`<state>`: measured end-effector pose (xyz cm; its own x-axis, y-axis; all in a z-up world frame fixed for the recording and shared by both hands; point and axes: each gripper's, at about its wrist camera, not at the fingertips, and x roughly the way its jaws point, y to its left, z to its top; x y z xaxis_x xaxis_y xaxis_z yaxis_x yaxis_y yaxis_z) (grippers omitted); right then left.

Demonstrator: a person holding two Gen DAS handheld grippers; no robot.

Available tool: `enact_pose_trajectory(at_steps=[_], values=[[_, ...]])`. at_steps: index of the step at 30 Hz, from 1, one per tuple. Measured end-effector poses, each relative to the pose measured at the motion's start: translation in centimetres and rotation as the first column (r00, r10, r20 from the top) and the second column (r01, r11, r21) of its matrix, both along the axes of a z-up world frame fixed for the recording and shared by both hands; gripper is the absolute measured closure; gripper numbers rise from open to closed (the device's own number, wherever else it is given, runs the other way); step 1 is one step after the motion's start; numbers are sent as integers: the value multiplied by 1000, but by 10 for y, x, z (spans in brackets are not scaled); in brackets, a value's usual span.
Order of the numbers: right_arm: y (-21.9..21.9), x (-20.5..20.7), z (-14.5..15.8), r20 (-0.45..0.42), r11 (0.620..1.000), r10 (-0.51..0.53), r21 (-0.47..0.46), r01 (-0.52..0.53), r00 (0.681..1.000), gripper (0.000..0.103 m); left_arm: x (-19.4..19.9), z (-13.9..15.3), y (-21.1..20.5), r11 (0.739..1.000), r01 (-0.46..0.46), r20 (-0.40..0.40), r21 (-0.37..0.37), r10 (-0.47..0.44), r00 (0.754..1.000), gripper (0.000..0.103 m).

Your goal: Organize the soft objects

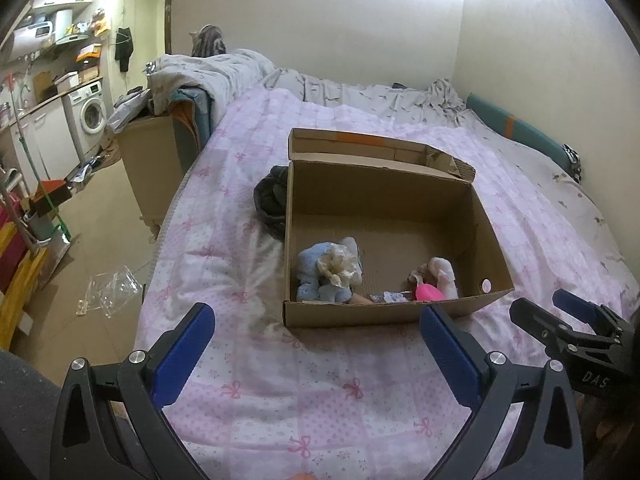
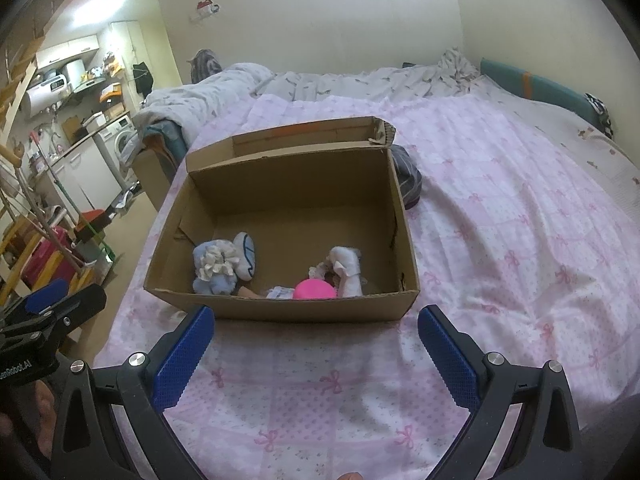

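Observation:
An open cardboard box (image 1: pixel 384 314) (image 2: pixel 280 308) rests on the pink patterned bedspread. Inside it lie a blue plush toy with a cream ruffle (image 1: pixel 328 270) (image 2: pixel 218 266), a white plush piece (image 1: pixel 444 274) (image 2: pixel 348 270) and a pink round item (image 1: pixel 428 292) (image 2: pixel 314 290). A dark striped cloth bundle (image 1: pixel 272 200) (image 2: pixel 406 178) sits on the bed against the box's outer wall. My left gripper (image 1: pixel 316 336) stands open in front of the box with nothing between its blue pads. My right gripper (image 2: pixel 316 334) is also open and empty, just short of the box's near wall.
The bedspread (image 1: pixel 320 400) (image 2: pixel 520 220) stretches right and back to rumpled grey bedding (image 1: pixel 360 92). The bed's left edge drops to a floor with a clear plastic piece (image 1: pixel 108 290). A cabinet (image 1: pixel 152 168), a washing machine (image 1: pixel 88 116) and kitchen clutter stand at the left.

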<state>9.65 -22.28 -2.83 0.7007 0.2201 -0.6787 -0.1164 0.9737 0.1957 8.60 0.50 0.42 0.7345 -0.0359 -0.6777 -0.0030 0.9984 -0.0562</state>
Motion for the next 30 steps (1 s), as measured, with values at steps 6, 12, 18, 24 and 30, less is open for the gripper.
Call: enact_pose_trajectory(at_steps=[6, 12, 18, 24, 30], values=[[1, 0, 0, -1, 1000, 0, -4, 0, 1000, 0, 0, 0, 0, 1000, 0, -2, 0, 0, 1000, 1], [1, 0, 0, 1, 1000, 1, -1, -1, 1000, 0, 0, -1, 0, 1000, -1, -2, 1, 1, 1000, 1], [0, 1, 0, 5, 1000, 2, 3, -2, 1000, 0, -1, -5, 0, 1000, 3, -4, 2, -3, 1000, 1], [0, 1, 0, 7, 1000, 2, 3, -2, 1000, 0, -1, -6, -1, 1000, 3, -7, 1, -3, 1000, 1], [0, 1, 0, 8, 1000, 2, 2, -2, 1000, 0, -2, -6, -1, 1000, 8, -6, -9, -8, 1000, 1]])
